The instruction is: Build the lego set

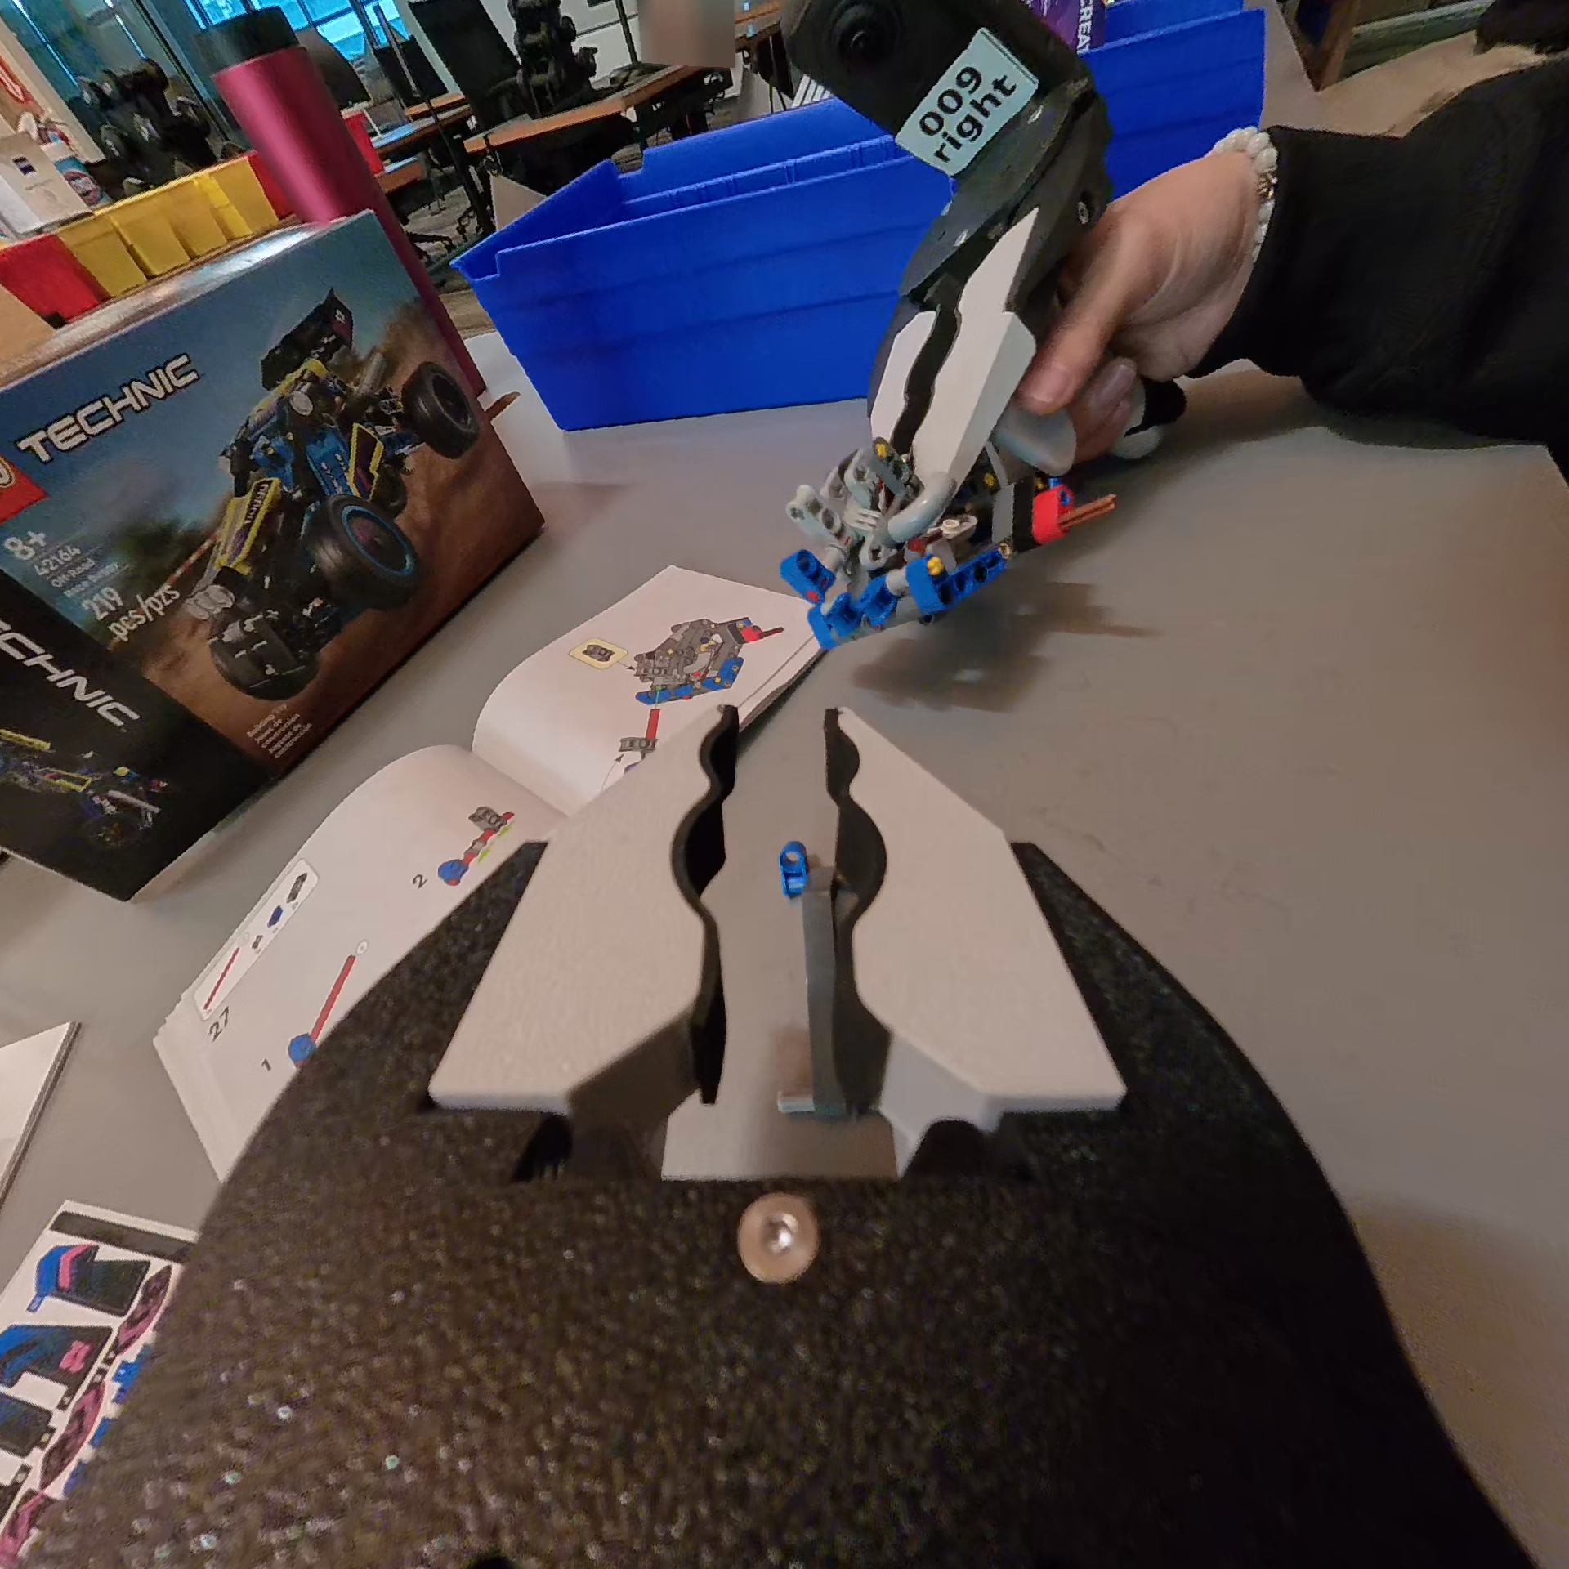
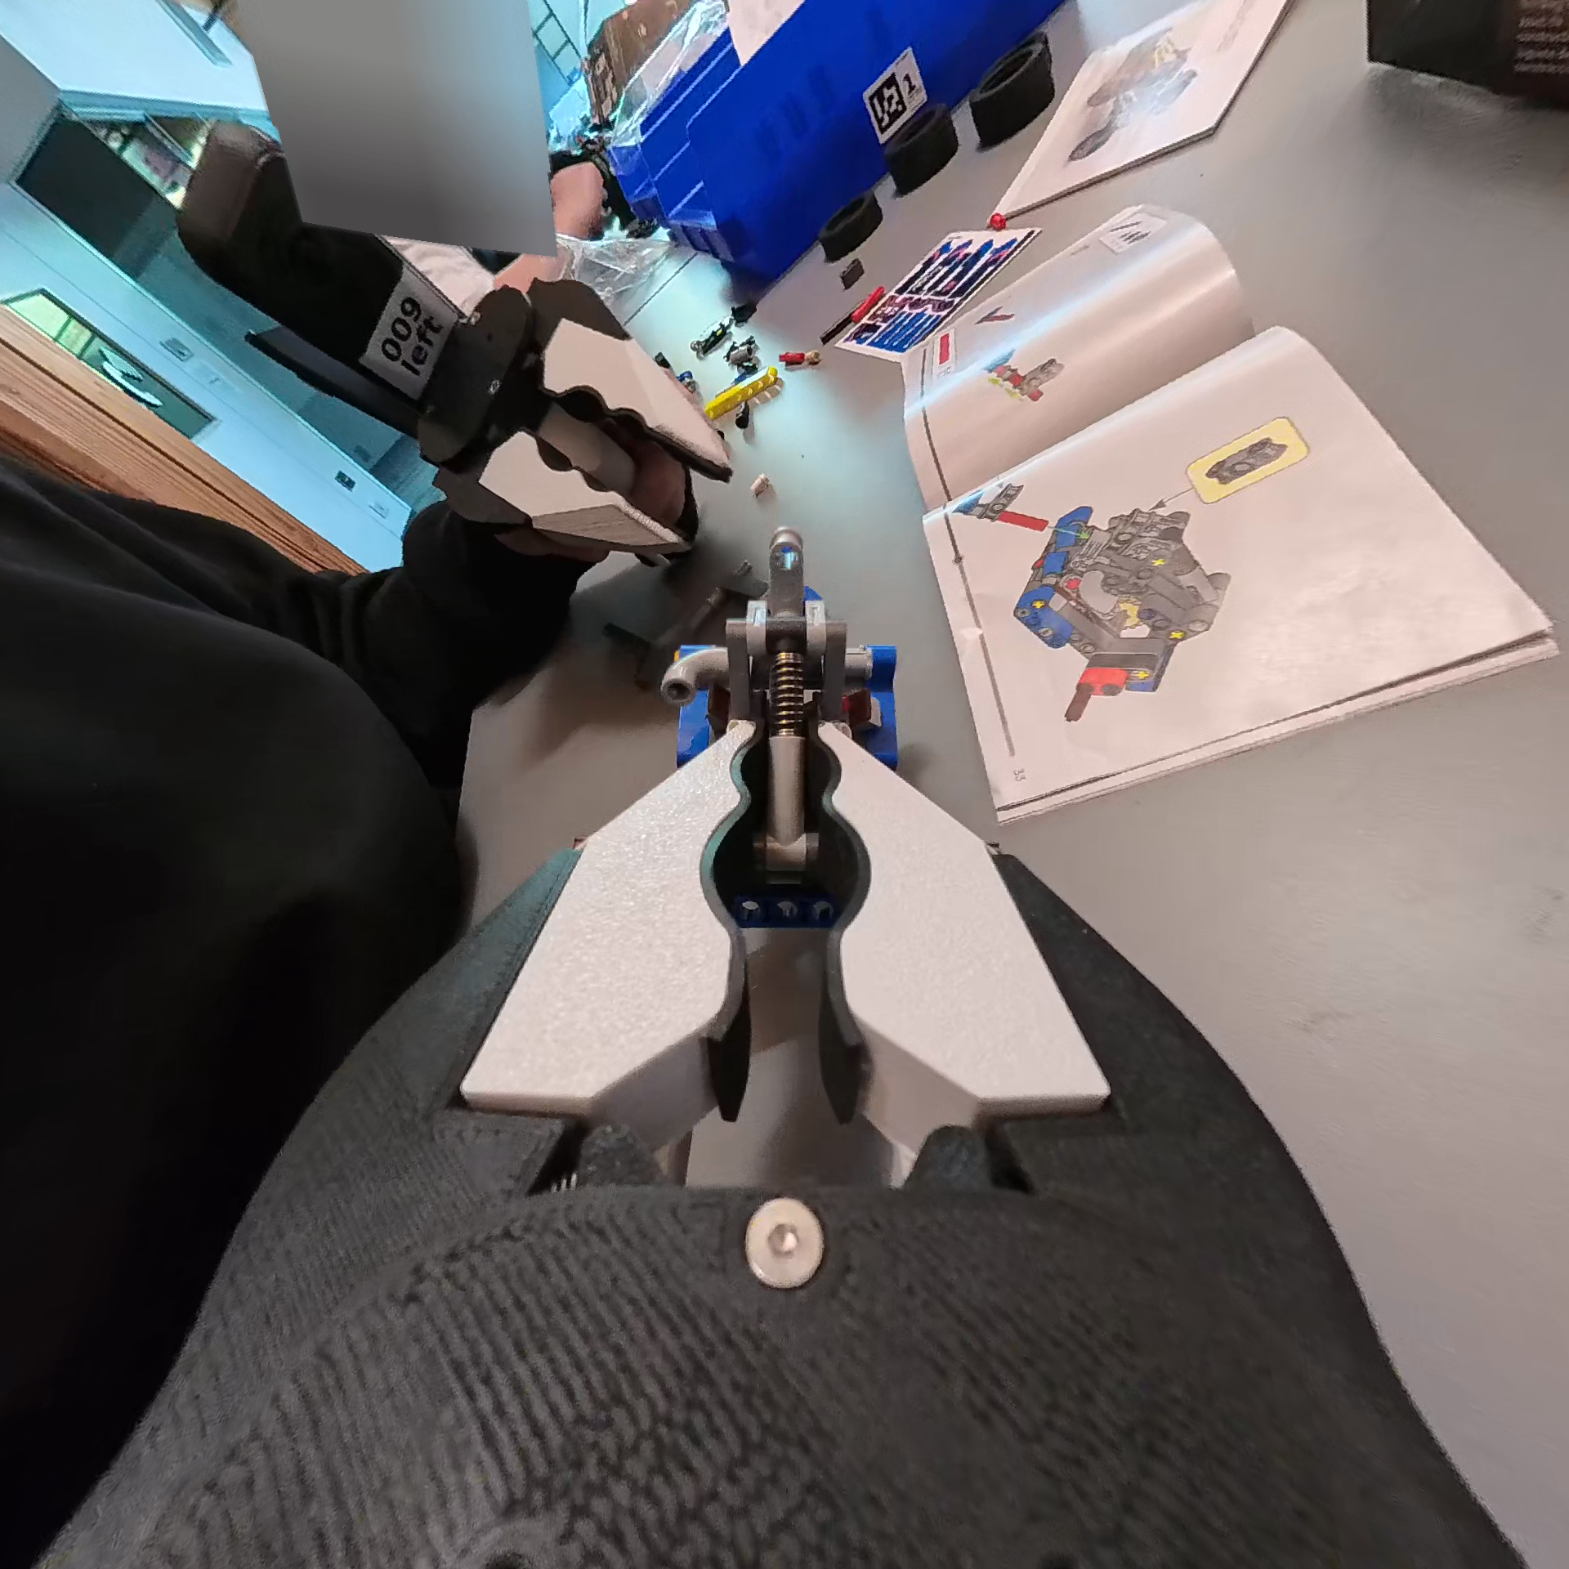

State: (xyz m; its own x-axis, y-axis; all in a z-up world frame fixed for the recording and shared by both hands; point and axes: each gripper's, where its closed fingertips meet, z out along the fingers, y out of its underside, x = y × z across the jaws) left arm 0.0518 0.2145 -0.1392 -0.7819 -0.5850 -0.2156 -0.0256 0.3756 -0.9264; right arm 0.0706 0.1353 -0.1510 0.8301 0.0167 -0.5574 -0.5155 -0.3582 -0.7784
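1. Nearest the left wrist camera, the left tool [image 1: 777, 722] stands with its jaws a narrow way apart. A thin grey axle rod with a small blue connector at its far tip [image 1: 817, 976] lies in the gap against the right-hand finger; I cannot tell whether it is truly gripped.
2. The rod's long axis runs forward along the fingers, its blue end leading.
3. The right tool [image 2: 783, 739] is closed on the partly built grey-and-blue vehicle chassis with a coil-spring shock absorber [image 1: 900, 543], held just above the grey bench [image 1: 1273, 764].
4. The chassis lies ahead and slightly right of the rod's tip, well apart, beyond the open instruction booklet [image 1: 645, 671].
5. Judged from this, the left tool must carry the rod forward, lining its axis up with a chassis hole.
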